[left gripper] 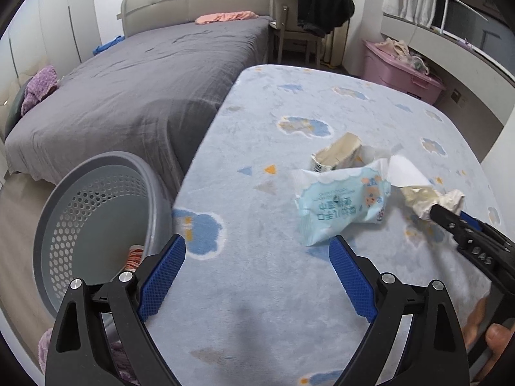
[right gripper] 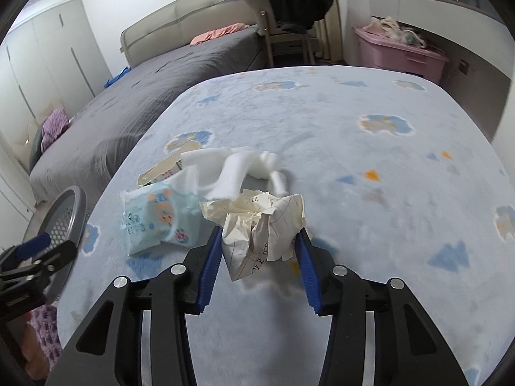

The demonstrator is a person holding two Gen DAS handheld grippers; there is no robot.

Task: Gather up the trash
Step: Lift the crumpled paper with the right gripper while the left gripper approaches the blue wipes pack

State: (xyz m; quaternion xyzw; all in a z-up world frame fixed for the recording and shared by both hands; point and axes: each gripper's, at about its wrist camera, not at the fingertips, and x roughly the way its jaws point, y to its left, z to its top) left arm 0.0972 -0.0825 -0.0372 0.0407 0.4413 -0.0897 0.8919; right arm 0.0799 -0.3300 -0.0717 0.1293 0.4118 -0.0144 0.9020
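A crumpled cream paper ball (right gripper: 257, 225) with handwriting sits between the blue pads of my right gripper (right gripper: 259, 238), which is shut on it just above the light blue patterned bedspread (right gripper: 370, 193). From the left wrist view, the same paper ball (left gripper: 431, 197) shows at the right gripper's tip (left gripper: 436, 210). Beside it lie a pale blue wet-wipe packet (left gripper: 341, 202) (right gripper: 157, 222), a white tissue (right gripper: 238, 167) and a torn cardboard box (left gripper: 338, 154). My left gripper (left gripper: 257, 241) hangs open over the bedspread, holding nothing. A grey perforated basket (left gripper: 106, 157) stands at the bed's left edge.
A small orange item (left gripper: 135, 255) lies inside the basket. A grey bed (left gripper: 128, 96) runs along the left. Behind are a chair draped with black clothing (left gripper: 318, 0) and a pink storage box (left gripper: 399, 70). A person's hand (left gripper: 492, 334) holds the right tool.
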